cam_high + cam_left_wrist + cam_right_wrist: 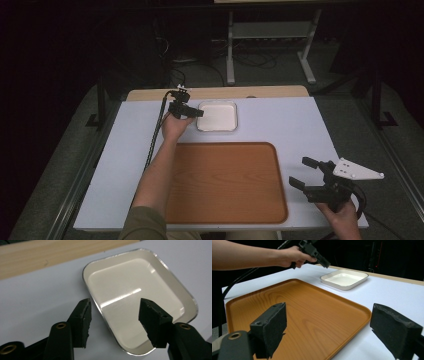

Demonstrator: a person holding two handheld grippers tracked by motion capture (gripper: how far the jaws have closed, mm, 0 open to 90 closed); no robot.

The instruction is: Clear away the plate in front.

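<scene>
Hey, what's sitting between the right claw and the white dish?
The wooden tray lies between the right claw and the white dish, then a strip of bare white table; the right gripper view shows it.

White dish (140, 297): glossy, smooth, enamel-like inside with a bright metallic rim; tray (225, 182): smooth wood-grain, satin orange-brown; bench (300, 125): matt pale sheet over a bare light-wood edge; left gripper (115, 311) and right gripper (329, 327): matt black plastic, pads rough and crumbly.
</scene>
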